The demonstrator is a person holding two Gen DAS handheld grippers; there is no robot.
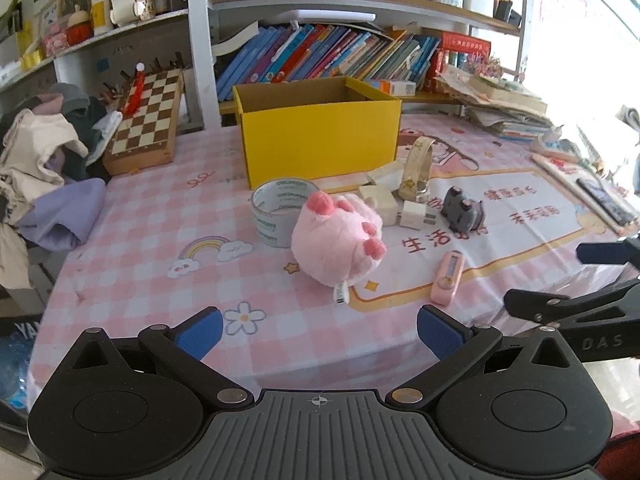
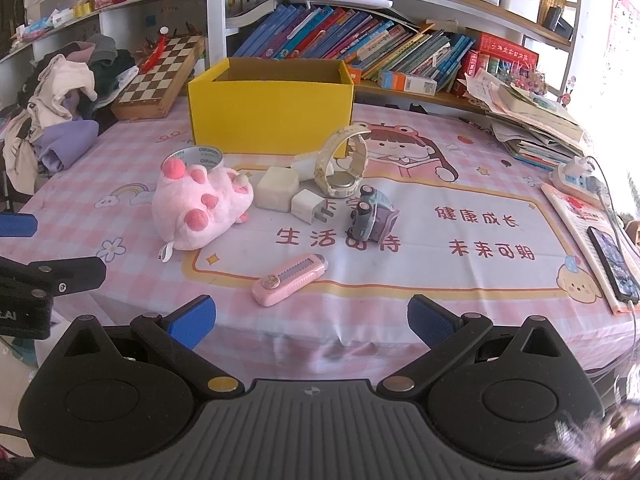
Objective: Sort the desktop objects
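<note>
A yellow box stands open at the back of the pink checked table. In front of it lie a tape roll, a pink plush paw, white charger plugs, a cream watch, a grey toy car and a pink utility knife. My left gripper is open and empty at the table's near edge. My right gripper is open and empty, near the knife.
A chessboard and a pile of clothes sit at the left. Stacked books and papers, a power strip and a phone lie at the right. Bookshelves stand behind.
</note>
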